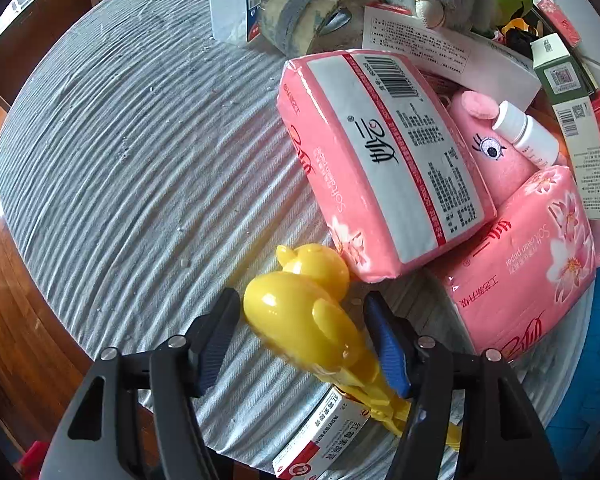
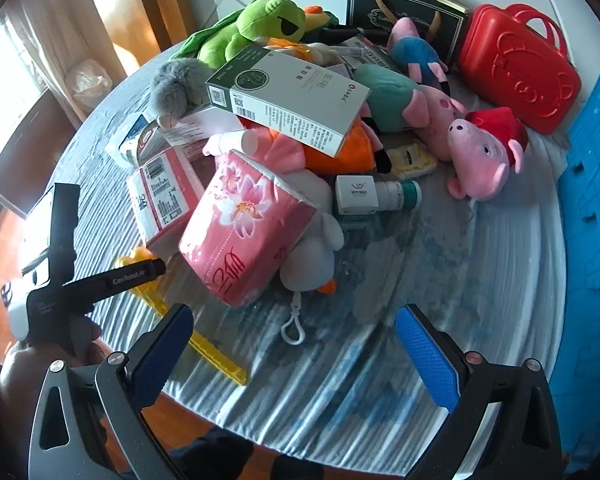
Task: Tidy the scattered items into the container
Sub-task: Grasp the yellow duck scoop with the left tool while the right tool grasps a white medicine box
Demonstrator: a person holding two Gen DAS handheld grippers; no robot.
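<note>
— Blue ribbed pads (image 1: 216, 340) of the left gripper (image 1: 302, 304) sit low in the frame, one on each side of the duck (image 1: 292, 320). Is it held?

— Hard to call. The jaws stand narrow and close against it, but I can't tell whether the pads press. It lies at the near edge of the cloth (image 1: 120, 140), head touching a tissue pack (image 1: 384, 160), handles (image 1: 376, 404) running back over a small box (image 1: 324, 440).

— And the right gripper (image 2: 296, 356)?

— Wide, empty, hanging over bare cloth in front of the pile.

— So which step is this?

— I'd say the pick of the duck, with most of the job ahead: the pile looks untouched. The blue crate (image 2: 592, 200), which I take for the container, stands off the table's right side, well apart from the duck.

— What does the next move need?

— A firm squeeze first. The duck is glossy hard plastic, rounded and smooth, so it could slip. Then a lift clear of the tissue pack and a carry across the whole pile.

— Anything else?

— The long thin handles may snag the box or the ridged cloth, and the soft, film-wrapped pack may shift if nudged.
</note>
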